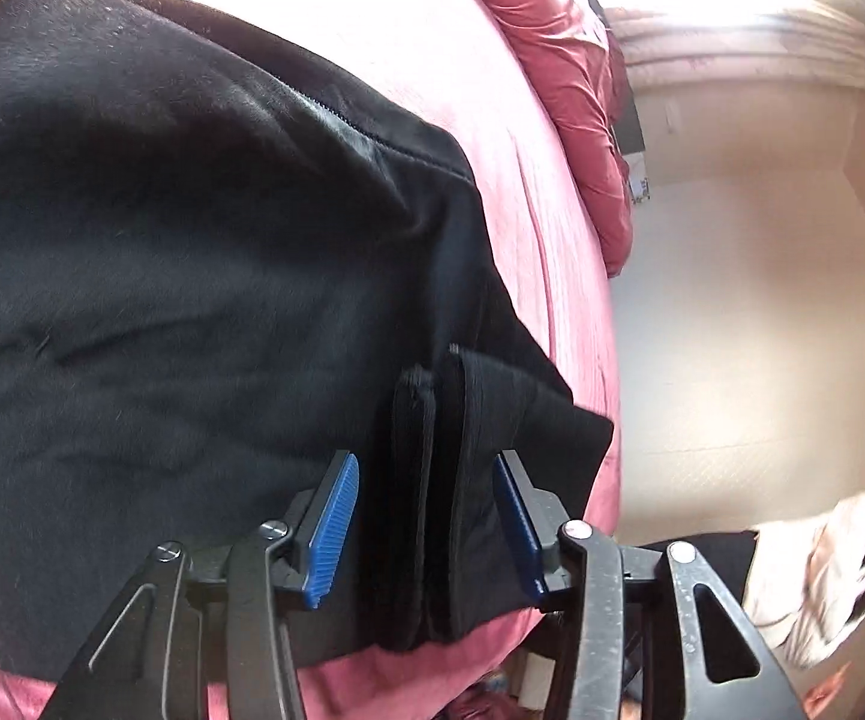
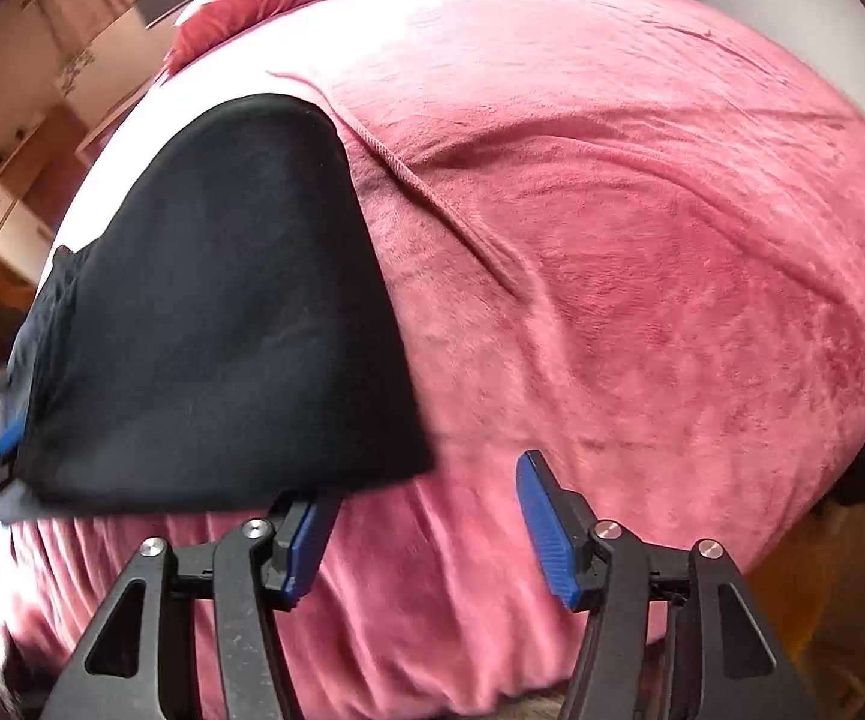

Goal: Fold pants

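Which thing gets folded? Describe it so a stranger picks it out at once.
Start from the big bed under its pink plush blanket. At the near edge lie the black pants, a flat dark slab, with the left gripper straddling their bunched cuffs, fingers apart. They are the only black thing on the all-pink bedding.

Strong daylight floods in from the top of the left wrist view, bleaching the pink bedspread to white. The black pants lose detail in shadow. Both fisheye views bulge and darken at the corners, with blurred edges.
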Tool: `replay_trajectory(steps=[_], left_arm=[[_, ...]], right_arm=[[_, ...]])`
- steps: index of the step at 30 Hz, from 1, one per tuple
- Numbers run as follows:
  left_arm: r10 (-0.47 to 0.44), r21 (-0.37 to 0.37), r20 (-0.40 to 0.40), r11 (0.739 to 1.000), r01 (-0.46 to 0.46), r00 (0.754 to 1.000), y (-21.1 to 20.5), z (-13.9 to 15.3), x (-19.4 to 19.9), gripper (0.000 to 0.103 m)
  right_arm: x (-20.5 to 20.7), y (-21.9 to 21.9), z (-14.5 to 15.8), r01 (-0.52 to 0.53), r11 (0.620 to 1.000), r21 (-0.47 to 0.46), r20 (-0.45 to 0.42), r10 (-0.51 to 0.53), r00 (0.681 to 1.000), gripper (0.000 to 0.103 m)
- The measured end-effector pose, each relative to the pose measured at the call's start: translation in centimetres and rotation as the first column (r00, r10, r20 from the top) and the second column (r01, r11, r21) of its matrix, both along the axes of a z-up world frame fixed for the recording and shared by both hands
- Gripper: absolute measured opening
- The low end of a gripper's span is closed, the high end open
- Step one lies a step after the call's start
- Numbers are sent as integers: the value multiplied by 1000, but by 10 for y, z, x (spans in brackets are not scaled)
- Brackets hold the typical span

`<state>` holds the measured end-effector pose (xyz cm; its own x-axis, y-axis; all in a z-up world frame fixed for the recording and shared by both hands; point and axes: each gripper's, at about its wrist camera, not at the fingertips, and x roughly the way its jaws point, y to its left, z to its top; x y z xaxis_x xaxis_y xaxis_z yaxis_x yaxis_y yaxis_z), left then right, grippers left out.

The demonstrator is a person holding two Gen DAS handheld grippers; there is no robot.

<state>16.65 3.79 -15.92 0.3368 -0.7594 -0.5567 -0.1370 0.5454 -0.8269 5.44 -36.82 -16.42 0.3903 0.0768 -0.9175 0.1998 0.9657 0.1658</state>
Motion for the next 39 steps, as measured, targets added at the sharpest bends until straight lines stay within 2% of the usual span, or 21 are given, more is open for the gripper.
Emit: replay_trajectory(steps=[5, 9, 11, 12, 15, 18, 21, 23, 25, 26, 28, 30, 31, 33, 35, 37, 39], left_arm=[[-51, 31, -31, 998, 52, 998, -19, 1, 19, 48], [-85, 52, -55, 995, 87, 995, -34, 1, 28, 46], [-102, 54, -26, 993, 103, 994, -38, 5, 33, 32], [-117, 65, 0, 991, 117, 993, -42, 8, 32, 16], [-145, 120, 87, 984, 134, 986, -49, 20, 26, 15], [-182, 187, 225, 972, 141, 957, -52, 47, 13, 15], [-256, 268, 353, 949, 165, 900, -57, 76, -5, 15], [-308, 317, 394, 930, 186, 866, -61, 84, -12, 14], [-359, 392, 367, 897, 207, 858, -65, 79, -13, 14], [-368, 418, 345, 884, 210, 863, -65, 74, -12, 14], [-356, 475, 261, 857, 202, 897, -65, 56, -4, 14], [-290, 451, 199, 875, 175, 936, -55, 38, 1, 14], [-266, 447, 188, 881, 159, 945, -50, 34, 1, 14], [-252, 460, 197, 877, 137, 948, -54, 33, -1, 14], [-269, 498, 197, 856, 140, 943, -59, 32, -4, 14], [-276, 522, 179, 840, 146, 945, -64, 31, -5, 15], [-242, 503, 161, 854, 131, 957, -64, 29, -2, 19]], right_arm=[[-12, -16, 18, -1, 1000, 21, 30, 0, 1000, 61], [5, -30, 26, 39, 992, 116, 84, -49, 995, 61], [27, -36, 35, 47, 981, 188, 111, -68, 992, 60], [37, -37, 37, 49, 973, 227, 118, -78, 990, 59], [70, -38, 39, 56, 949, 310, 142, -105, 984, 58], [99, -37, 35, 55, 937, 344, 147, -112, 983, 58], [119, -32, 31, 50, 931, 362, 139, -107, 984, 58], [129, -28, 29, 32, 920, 391, 125, -88, 988, 59], [134, -25, 22, 28, 920, 390, 102, -74, 992, 59], [138, -24, 19, 23, 923, 385, 92, -63, 994, 59], [144, -18, 13, 7, 928, 372, 78, -39, 996, 59], [150, -9, 7, -7, 941, 339, 75, -19, 997, 59], [153, -5, 6, -14, 951, 309, 78, -11, 997, 59], [156, 3, 4, -24, 966, 256, 90, 1, 996, 51], [158, 12, 0, -36, 982, 188, 96, 18, 995, 48], [156, 16, -4, -39, 987, 158, 109, 22, 994, 48], [155, 15, -5, -34, 986, 163, 115, 16, 993, 48]])
